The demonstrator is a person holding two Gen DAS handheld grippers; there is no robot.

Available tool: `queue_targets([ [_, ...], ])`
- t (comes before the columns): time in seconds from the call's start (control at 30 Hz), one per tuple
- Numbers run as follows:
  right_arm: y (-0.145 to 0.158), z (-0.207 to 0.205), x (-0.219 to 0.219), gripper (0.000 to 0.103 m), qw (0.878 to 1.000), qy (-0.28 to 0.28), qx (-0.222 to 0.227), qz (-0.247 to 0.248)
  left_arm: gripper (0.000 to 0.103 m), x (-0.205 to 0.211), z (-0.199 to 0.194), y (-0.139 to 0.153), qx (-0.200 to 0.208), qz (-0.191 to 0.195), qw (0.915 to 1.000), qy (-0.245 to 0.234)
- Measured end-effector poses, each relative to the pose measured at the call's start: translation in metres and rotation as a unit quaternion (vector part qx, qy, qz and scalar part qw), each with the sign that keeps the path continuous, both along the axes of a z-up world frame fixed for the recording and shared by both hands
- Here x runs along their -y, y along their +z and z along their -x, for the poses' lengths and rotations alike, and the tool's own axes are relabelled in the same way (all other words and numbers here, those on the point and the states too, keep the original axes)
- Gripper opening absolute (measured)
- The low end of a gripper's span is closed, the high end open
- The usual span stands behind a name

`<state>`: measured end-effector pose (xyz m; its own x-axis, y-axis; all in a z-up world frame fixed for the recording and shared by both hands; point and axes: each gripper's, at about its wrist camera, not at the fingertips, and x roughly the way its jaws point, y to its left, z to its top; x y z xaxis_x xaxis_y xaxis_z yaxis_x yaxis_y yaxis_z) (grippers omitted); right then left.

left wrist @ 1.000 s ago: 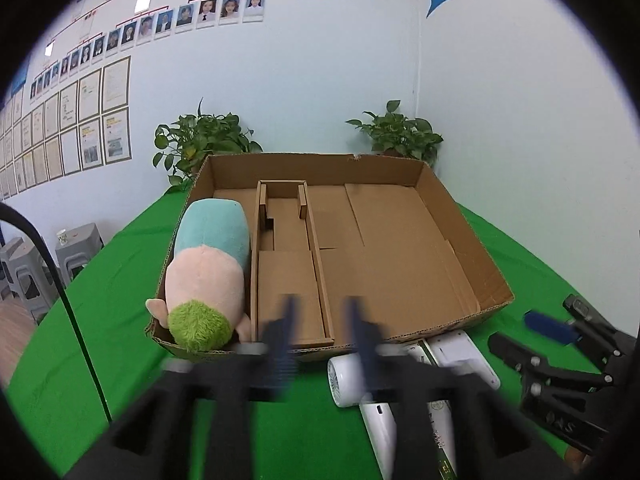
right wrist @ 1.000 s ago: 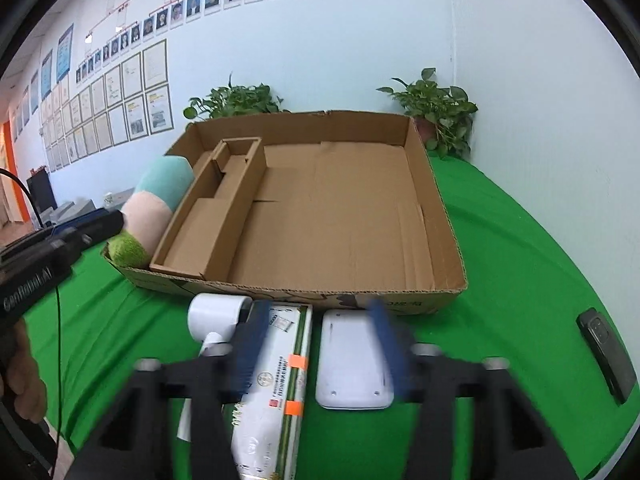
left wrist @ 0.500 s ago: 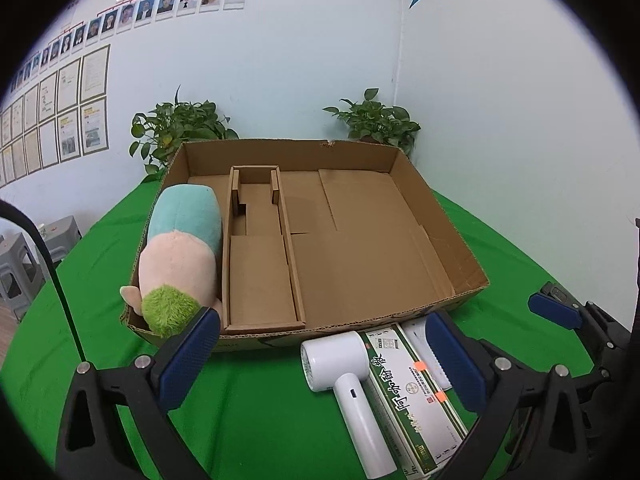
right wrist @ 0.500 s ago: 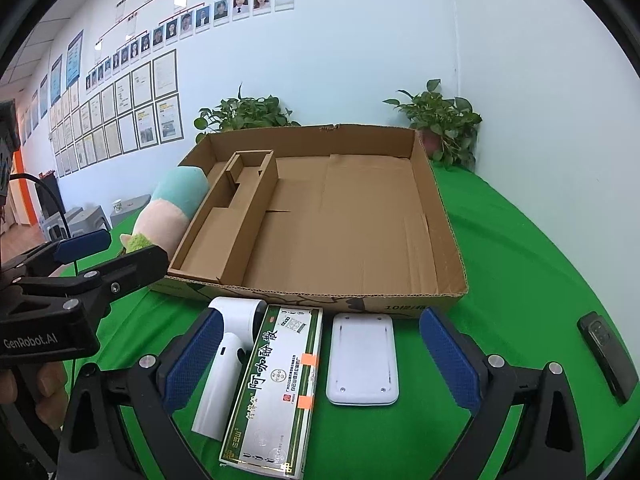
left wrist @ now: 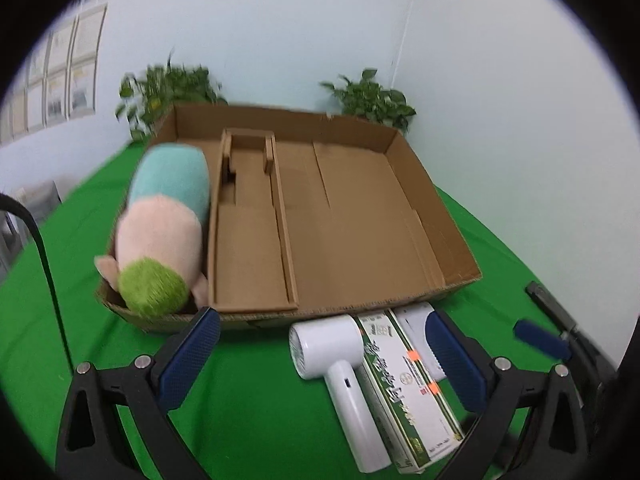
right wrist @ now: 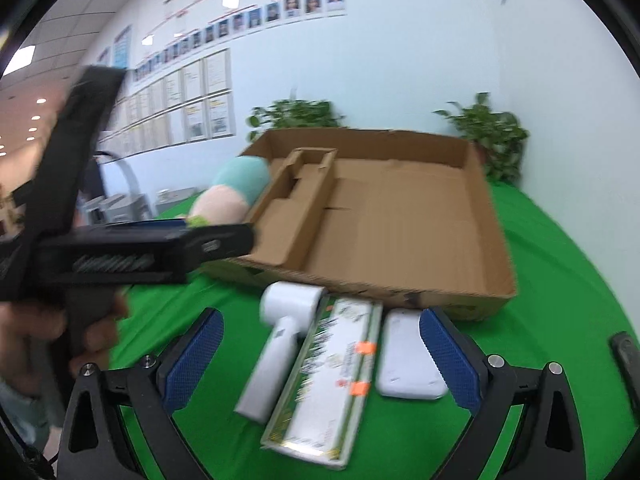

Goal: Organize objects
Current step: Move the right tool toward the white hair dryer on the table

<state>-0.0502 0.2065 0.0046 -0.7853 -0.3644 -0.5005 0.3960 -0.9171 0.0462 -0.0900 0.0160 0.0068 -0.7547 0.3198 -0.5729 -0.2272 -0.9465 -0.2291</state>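
Green cloth over the tabletop point(left wrist: 248, 392), with a shallow cardboard box point(left wrist: 436, 204) lying open on it. Inside the box, a narrow cardboard insert point(left wrist: 252, 256) toward its left side. Wedged into the leftmost compartment, between insert and box wall, a plush toy point(left wrist: 164, 236) in teal, pink and green, green end toward the near wall and overhanging the rim.

On the cloth just in front of the box's near wall, three things side by side: a white handheld fan-like device point(left wrist: 340, 376), round head toward the box and handle pointing this way; touching its right side, a long green-and-white carton point(left wrist: 404, 388) with two orange stickers; beside that, a flat white rectangular case point(right wrist: 408, 356). Further right and well apart, a dark flat device point(right wrist: 624, 356), partly cut off at the edge of the right wrist view.

Left claw point(left wrist: 328, 364) spread wide, blue pads empty, hovering low over the cloth with the fan and carton between the two fingers' lines of sight. Right claw point(right wrist: 320, 360) likewise wide apart and gripping nothing, facing the fan, carton and case. In the right wrist view, the left claw's black body blurred at left, held in a hand point(right wrist: 48, 340).

Behind the box, two potted plants point(left wrist: 372, 100) against a pale wall; framed sheets point(right wrist: 200, 100) and portrait photos on the wall to the left.
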Motion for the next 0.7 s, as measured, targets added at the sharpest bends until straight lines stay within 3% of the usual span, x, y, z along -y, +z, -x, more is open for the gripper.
queue_targets([
  [0.13, -0.024, -0.007, 0.022, 0.097, 0.996, 0.073, 0.042, 0.019, 0.101, 0.009, 0.02, -0.024, 0.067, -0.053, 0.9961, -0.025],
  [0.27, -0.041, -0.001, 0.037, 0.087, 0.99, 0.101, 0.084, 0.041, 0.1, 0.01, 0.031, -0.044, 0.127, -0.108, 0.984, -0.062],
  [0.37, -0.051, 0.009, 0.042, 0.077, 0.986, 0.115, 0.111, 0.045, 0.099, 0.0, 0.036, -0.056, 0.152, -0.099, 0.9783, -0.1],
  [0.47, -0.063, 0.018, 0.044, 0.077, 0.982, 0.122, 0.139, 0.048, 0.091, -0.008, 0.042, -0.069, 0.177, -0.091, 0.9717, -0.127],
  [0.6, -0.075, 0.029, 0.046, 0.069, 0.984, 0.085, 0.158, 0.008, 0.087, -0.012, 0.05, -0.084, 0.217, -0.142, 0.9527, -0.158],
  [0.7, -0.079, 0.031, 0.045, 0.069, 0.985, 0.073, 0.154, -0.018, 0.085, -0.021, 0.05, -0.088, 0.223, -0.139, 0.95, -0.169],
])
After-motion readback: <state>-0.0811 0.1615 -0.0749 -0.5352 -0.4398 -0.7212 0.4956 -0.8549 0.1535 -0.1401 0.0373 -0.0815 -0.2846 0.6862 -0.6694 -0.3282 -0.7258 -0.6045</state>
